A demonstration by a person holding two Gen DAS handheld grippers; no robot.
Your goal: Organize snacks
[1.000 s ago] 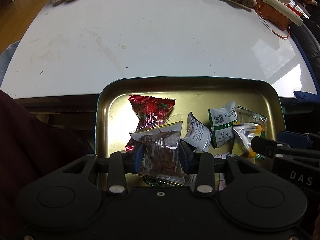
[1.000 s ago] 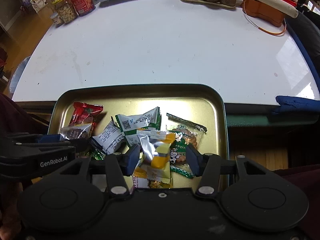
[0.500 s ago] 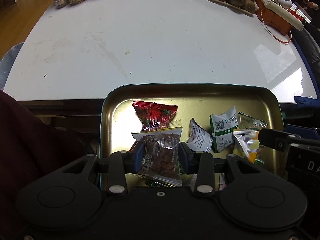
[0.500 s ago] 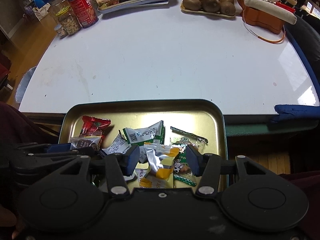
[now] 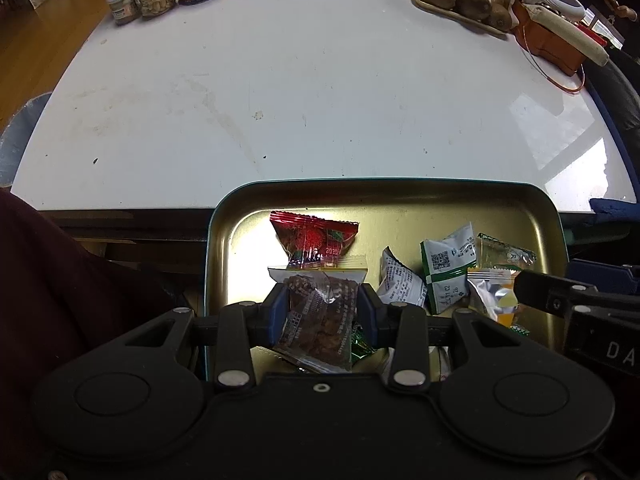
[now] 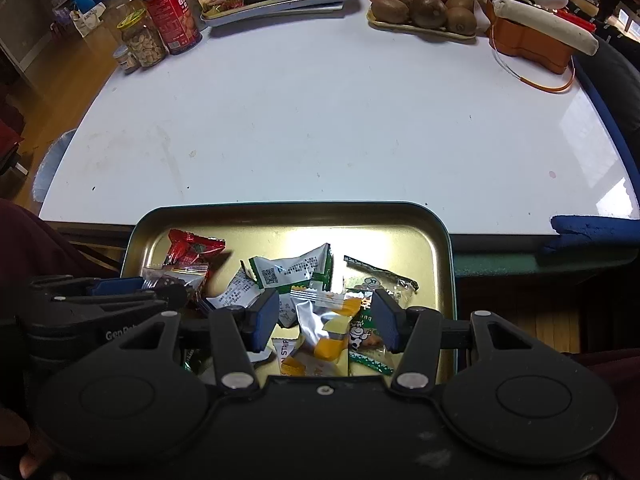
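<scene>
1. Because the snacks need sorting, occupies most of both views: a white table [image 6: 320, 128], bare in the middle, with clutter pushed to the far edge, probably to leave working room.
2. Sits off the near table edge, below both grippers: a gold tray [image 5: 384, 204] serving as the collection point for loose packets.
3. Hangs over the tray's left part: the left gripper [image 5: 322, 314], jaws pressed against both sides of a clear packet of brown snack [image 5: 320, 312], apparently to lift it out for sorting.
4. Hovers over the tray's right part: the right gripper [image 6: 326, 318], jaws spread, a silver-and-yellow packet [image 6: 324, 324] between them but pads clear of it, seemingly lined up for a grasp.
5. Lies flat in the tray, just beyond the held packet: a red strawberry packet [image 5: 314, 238].
6. Rest near the middle, overlapping: white-and-green packets [image 5: 444, 268], awaiting their turn by the look of it.
</scene>
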